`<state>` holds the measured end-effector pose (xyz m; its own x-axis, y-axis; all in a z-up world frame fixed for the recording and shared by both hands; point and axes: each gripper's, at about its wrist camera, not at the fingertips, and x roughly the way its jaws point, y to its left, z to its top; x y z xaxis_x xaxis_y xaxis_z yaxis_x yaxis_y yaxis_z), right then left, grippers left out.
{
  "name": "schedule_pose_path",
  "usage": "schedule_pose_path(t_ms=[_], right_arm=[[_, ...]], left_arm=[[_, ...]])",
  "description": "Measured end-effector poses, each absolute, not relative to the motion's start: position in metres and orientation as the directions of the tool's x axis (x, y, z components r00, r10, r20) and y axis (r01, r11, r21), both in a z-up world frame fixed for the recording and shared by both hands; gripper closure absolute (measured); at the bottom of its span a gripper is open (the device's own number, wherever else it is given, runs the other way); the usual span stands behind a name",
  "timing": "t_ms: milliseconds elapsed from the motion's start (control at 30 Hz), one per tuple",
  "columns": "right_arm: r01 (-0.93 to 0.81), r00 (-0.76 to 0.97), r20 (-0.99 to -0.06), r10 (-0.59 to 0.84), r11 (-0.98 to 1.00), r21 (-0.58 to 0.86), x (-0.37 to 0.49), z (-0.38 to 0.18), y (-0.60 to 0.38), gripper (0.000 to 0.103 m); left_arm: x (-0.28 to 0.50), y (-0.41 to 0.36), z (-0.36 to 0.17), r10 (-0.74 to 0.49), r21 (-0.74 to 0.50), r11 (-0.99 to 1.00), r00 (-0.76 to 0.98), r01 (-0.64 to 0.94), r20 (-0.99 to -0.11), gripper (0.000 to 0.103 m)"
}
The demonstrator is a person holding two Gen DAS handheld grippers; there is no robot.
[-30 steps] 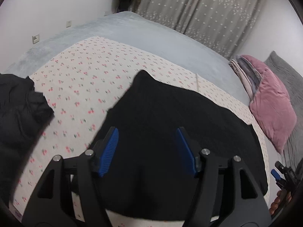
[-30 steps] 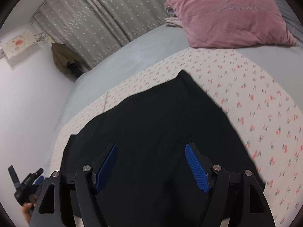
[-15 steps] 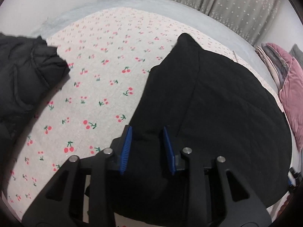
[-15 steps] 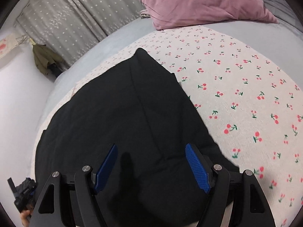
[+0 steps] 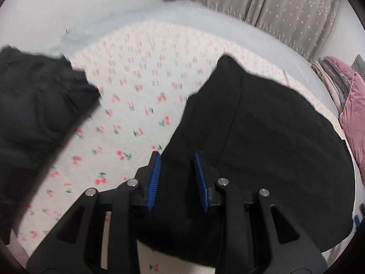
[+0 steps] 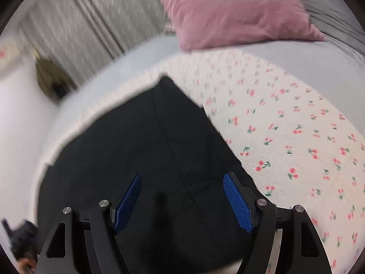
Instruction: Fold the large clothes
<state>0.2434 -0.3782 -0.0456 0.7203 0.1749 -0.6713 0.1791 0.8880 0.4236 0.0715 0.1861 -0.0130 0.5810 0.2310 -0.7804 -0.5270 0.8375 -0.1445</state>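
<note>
A large black garment (image 5: 273, 148) lies flat on the cherry-print sheet (image 5: 136, 86). My left gripper (image 5: 175, 157) sits at the garment's near left edge, its blue pads drawn close with a thick fold of black cloth pinched between them. In the right wrist view the same garment (image 6: 136, 141) fills the lower middle. My right gripper (image 6: 182, 178) hovers wide open over its near right part, close to the edge that meets the sheet (image 6: 296, 125). Nothing is pressed by its pads.
A heap of other dark clothing (image 5: 34, 102) lies on the sheet to the left. A pink pillow (image 6: 235, 11) and grey bedding sit at the head of the bed, on the right. Grey curtains (image 5: 285, 11) and white walls stand behind the bed.
The left jaws narrowed from wide open onto the garment's edge. Both grippers sank closer to the bed, and the garment now looms larger in both views.
</note>
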Motion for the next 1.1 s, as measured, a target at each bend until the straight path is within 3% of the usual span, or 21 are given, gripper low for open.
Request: schedule_pose_path(t_ms=[67, 167, 300, 400, 700, 867, 1000, 1100], right_arm=[[0.148, 0.747, -0.629, 0.216, 0.868, 0.473, 0.226, -0.034, -0.381, 0.027], [0.102, 0.715, -0.637, 0.287, 0.860, 0.501, 0.227, -0.031, -0.374, 0.027], [0.016, 0.628, -0.664, 0.405, 0.847, 0.531, 0.233, -0.038, -0.352, 0.027], [0.026, 0.576, -0.736, 0.357, 0.891, 0.453, 0.240, -0.049, -0.335, 0.027], [-0.005, 0.517, -0.807, 0.285, 0.944, 0.330, 0.250, -0.076, -0.308, 0.025], [-0.012, 0.595, -0.746, 0.297, 0.932, 0.362, 0.238, -0.050, -0.320, 0.025], [0.021, 0.681, -0.663, 0.312, 0.896, 0.443, 0.232, -0.030, -0.342, 0.025], [0.085, 0.686, -0.654, 0.320, 0.857, 0.508, 0.235, -0.036, -0.359, 0.025]], left_arm=[[0.062, 0.171, 0.004, 0.246, -0.135, 0.859, 0.630, -0.494, -0.737, 0.070], [0.059, 0.144, 0.016, 0.205, -0.132, 0.903, 0.677, -0.410, -0.707, 0.067], [0.071, 0.121, 0.001, 0.119, -0.138, 0.927, 0.621, -0.349, -0.775, 0.066], [0.085, 0.128, -0.029, 0.089, -0.139, 0.911, 0.515, -0.388, -0.853, 0.066], [0.093, 0.121, -0.032, 0.133, -0.086, 0.915, 0.495, -0.395, -0.859, 0.067], [0.084, 0.118, -0.015, 0.149, -0.097, 0.909, 0.533, -0.405, -0.833, 0.066], [0.078, 0.082, 0.006, 0.085, -0.107, 0.956, 0.609, -0.272, -0.789, 0.045], [0.076, 0.038, 0.013, -0.009, -0.132, 0.980, 0.632, -0.148, -0.775, 0.044]])
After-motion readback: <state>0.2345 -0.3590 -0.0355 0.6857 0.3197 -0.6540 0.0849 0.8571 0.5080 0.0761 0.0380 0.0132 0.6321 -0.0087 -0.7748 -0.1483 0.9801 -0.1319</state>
